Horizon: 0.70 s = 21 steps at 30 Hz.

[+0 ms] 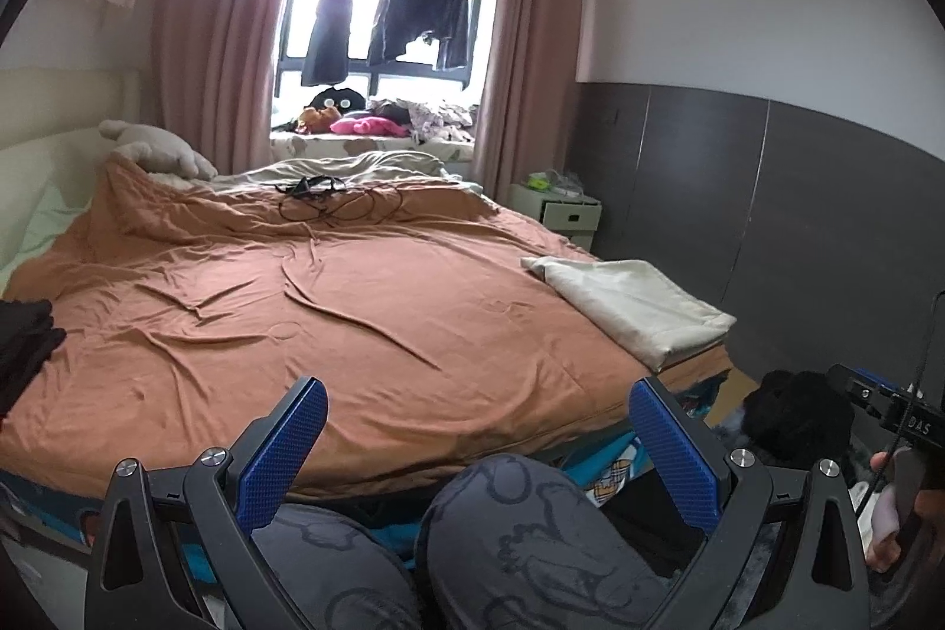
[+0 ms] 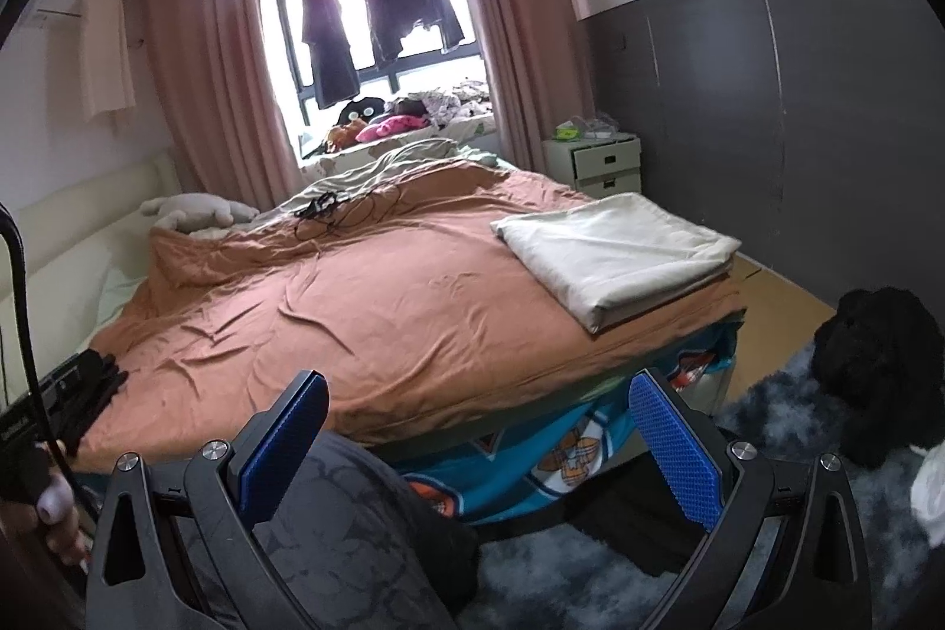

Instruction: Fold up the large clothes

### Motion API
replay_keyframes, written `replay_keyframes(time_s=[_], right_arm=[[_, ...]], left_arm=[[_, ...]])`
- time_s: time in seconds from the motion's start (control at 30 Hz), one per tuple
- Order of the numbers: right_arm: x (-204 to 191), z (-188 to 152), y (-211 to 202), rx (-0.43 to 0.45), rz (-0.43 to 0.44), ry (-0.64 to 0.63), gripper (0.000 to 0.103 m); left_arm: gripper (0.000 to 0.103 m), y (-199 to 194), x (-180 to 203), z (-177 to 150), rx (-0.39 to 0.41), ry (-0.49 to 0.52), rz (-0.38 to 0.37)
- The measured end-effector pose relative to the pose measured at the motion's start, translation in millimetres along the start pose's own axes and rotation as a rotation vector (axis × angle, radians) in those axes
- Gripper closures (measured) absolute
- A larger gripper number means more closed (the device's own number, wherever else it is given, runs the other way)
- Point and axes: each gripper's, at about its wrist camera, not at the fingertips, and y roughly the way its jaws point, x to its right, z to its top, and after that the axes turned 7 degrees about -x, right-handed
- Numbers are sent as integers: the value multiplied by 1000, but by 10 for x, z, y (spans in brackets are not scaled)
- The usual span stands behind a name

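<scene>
Both the left hand-held gripper [image 1: 478, 429] and the right hand-held gripper [image 2: 478, 423] are held spread and empty above the person's knees. A dark garment [image 1: 23, 346] is seen bunched at the bed's [image 1: 354, 311] left edge; being soft and limp, it is probably best pinched at its corners. A folded cream cloth [image 2: 614, 252] is laid on the far right corner. No containers are seen holding anything.

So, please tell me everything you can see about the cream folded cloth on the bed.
The folded cloth is cream or off-white, and looks like soft, thick fabric. It is folded into a flat rectangle of several layers, whose edges show at the near corner. It lies on the orange bedcover, at the bed's right near corner, close to the edge. A few gentle creases cross its top. Nothing rests on it, and neither hand-held gripper touches it.
</scene>
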Motion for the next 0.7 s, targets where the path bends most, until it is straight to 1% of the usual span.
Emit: replay_keyframes(time_s=[0.1, 0.3, 0.4, 0.7], right_arm=[[-27, -22, 66, -19, -2, -1, 1], [-62, -49, 89, -16, -1, -3, 1], [-80, -36, 101, -11, 2, -2, 1], [-104, -8, 101, 2, 1, -2, 1]], left_arm=[[1, -14, 14, -10, 4, 14, 18], [1, -49, -12, 5, 7, 11, 39], [1, -62, -6, 12, 0, 3, 34], [1, -117, 23, -9, 11, 9, 47]])
